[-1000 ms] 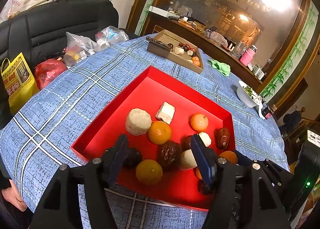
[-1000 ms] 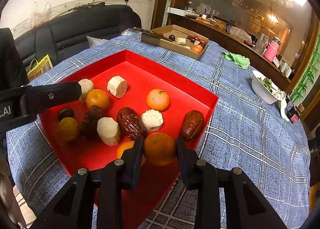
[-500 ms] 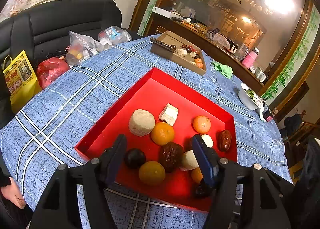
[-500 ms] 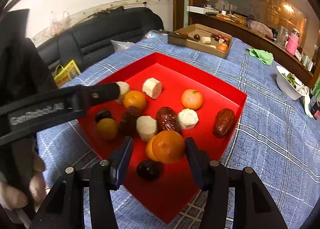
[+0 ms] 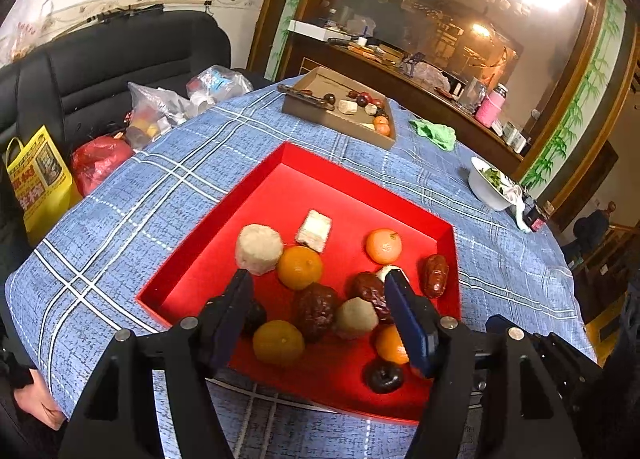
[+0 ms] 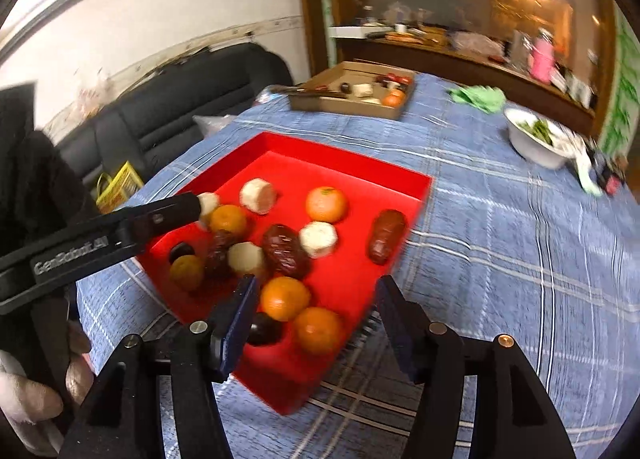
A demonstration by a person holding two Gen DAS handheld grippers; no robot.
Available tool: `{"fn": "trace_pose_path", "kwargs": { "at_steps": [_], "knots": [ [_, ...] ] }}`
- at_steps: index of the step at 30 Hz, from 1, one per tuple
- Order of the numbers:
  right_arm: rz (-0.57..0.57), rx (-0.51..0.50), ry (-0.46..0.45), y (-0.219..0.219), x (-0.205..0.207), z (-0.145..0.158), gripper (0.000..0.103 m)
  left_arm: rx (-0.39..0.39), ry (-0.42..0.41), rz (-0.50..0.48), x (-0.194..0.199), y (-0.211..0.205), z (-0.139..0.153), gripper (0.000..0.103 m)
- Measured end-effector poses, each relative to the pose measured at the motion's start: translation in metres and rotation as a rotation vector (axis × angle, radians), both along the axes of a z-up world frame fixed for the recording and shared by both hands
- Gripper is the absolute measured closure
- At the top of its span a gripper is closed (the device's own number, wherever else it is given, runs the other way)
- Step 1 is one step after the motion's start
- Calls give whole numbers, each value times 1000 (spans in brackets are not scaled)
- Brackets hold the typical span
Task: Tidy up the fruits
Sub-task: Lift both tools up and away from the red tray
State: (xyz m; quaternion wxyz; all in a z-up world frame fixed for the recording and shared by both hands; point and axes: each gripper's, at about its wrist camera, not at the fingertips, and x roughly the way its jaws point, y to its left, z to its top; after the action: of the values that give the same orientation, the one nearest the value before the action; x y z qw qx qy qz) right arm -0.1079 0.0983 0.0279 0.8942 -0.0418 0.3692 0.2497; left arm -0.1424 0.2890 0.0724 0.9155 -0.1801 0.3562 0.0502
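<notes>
Red tray (image 5: 248, 195) held unsorted fruit at 6 o'clock; left gripper (image 5: 320, 315) and right gripper (image 6: 312, 315) gaped, empty.

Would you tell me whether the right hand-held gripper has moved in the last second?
Yes. The right hand-held gripper has opened and drawn back from the red tray, leaving its orange near the tray's near corner.

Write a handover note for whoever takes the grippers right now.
Left gripper: open, empty, over the near side of the red tray.
Right gripper: open, empty, above the tray's near corner; an orange lies between its fingers, not gripped.
All fruit sits mixed in the tray: oranges, dates, pale chunks, dark round ones.
Cardboard box behind it holds more.
Done: no sorting visible. Left: grouping everything.
</notes>
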Motion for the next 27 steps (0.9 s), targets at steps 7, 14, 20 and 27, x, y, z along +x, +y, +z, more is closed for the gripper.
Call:
{"fn": "trace_pose_path", "kwargs": {
  "at_steps": [7,14,20,27],
  "knots": [
    [-88,58,21,-27,5,-1,38,70,-33,4,-1,-16,15,36],
    [-128,-36,-92,-21,-12,2,27,193,-112,83,-11,-26,26,8],
    [-154,-119,-141,-13,-13,2,27,157,-94,99,-6,-17,20,7],
    [-190,-178,-115,-13,-6,-6,25,134,-28,96,-1,-17,5,7]
  ]
}}
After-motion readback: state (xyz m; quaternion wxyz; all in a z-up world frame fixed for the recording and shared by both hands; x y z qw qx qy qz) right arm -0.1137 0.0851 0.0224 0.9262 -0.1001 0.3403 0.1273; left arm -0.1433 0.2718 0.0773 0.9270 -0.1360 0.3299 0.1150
